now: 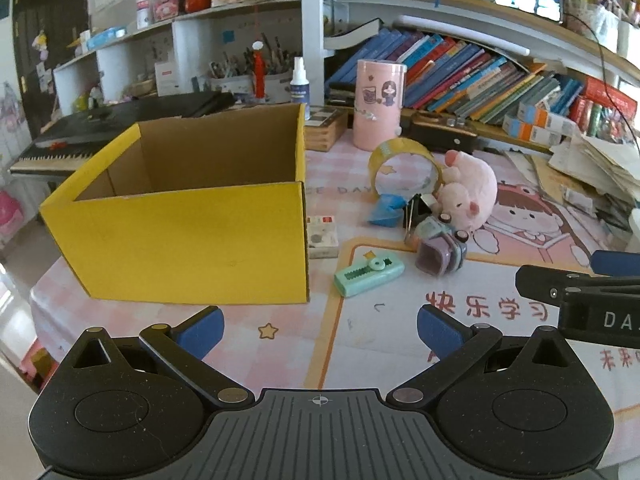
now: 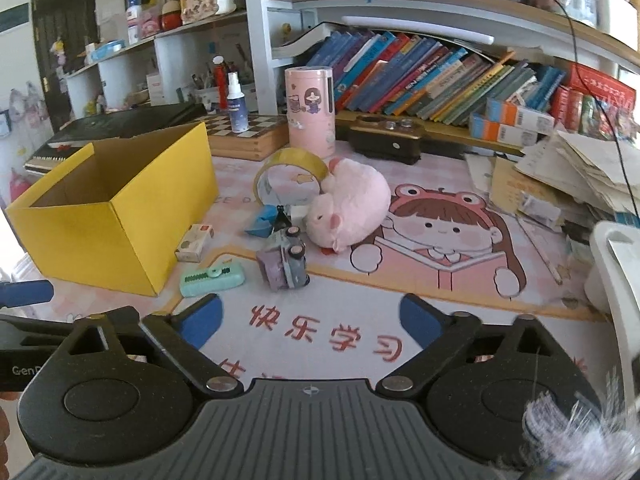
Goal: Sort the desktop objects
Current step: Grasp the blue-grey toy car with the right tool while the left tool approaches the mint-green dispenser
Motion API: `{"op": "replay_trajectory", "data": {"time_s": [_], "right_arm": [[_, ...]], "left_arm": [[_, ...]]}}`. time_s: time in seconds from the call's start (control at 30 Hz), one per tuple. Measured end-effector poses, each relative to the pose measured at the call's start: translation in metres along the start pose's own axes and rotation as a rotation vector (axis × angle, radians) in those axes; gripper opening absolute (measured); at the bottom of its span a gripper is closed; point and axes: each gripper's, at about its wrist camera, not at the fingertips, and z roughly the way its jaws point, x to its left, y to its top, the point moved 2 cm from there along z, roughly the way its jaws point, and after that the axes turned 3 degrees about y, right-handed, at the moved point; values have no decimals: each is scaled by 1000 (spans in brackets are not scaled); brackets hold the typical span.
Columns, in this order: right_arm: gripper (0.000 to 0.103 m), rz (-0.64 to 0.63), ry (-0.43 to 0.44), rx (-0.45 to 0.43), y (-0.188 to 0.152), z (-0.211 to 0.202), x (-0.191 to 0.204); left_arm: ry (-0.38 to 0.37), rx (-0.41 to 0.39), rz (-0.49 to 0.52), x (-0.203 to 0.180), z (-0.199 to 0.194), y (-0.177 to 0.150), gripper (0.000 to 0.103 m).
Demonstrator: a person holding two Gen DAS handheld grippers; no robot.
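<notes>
Your left gripper (image 1: pixel 320 330) hangs over the pink table (image 1: pixel 360 344) with its blue fingers (image 1: pixel 202 330) wide apart and nothing between them. Your right gripper (image 2: pixel 310 320) is the same: its fingers (image 2: pixel 200 322) stand apart over the red writing on the mat, and they hold nothing.

The big yellow box (image 1: pixel 188 240) sits on the table to your left, open at the top. Just beside its right wall lies a small white box (image 1: pixel 322 236). In front of that is a mint green stapler (image 1: pixel 368 276), lying flat.

A little further back is a small purple toy car (image 2: pixel 286 264), tipped on its side. Behind it sits a pink plush pig (image 2: pixel 348 208), and a roll of yellow tape (image 2: pixel 290 172) stands on its edge, touching the pig. A blue folded paper (image 2: pixel 264 220) and a black clip (image 2: pixel 282 216) lie near the tape, between the pig and the box. A tall pink tin (image 2: pixel 310 112) stands behind them all, by the books.
</notes>
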Motion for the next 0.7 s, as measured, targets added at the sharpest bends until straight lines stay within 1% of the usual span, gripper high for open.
{"op": "replay_trajectory", "data": {"time_s": [0.2,0.33,0.43,0.5,0.7], "right_arm": [[88,-31,58,25,8,13,-14],[88,-40,78,46,13,24,-24],[87,-33,90,61,17,33,-31],[80,-42,100,67,20,40,-33],[71,-96,169,93,32,70,-24]], "left_arm": [[39,33,-40,-13,11,3,103],[40,58,-56,-22,18,4,103],[42,56,-56,-27,21,6,103],[49,51,-35,-33,21,7,103],[54,43,9,-43,23,10,103]]}}
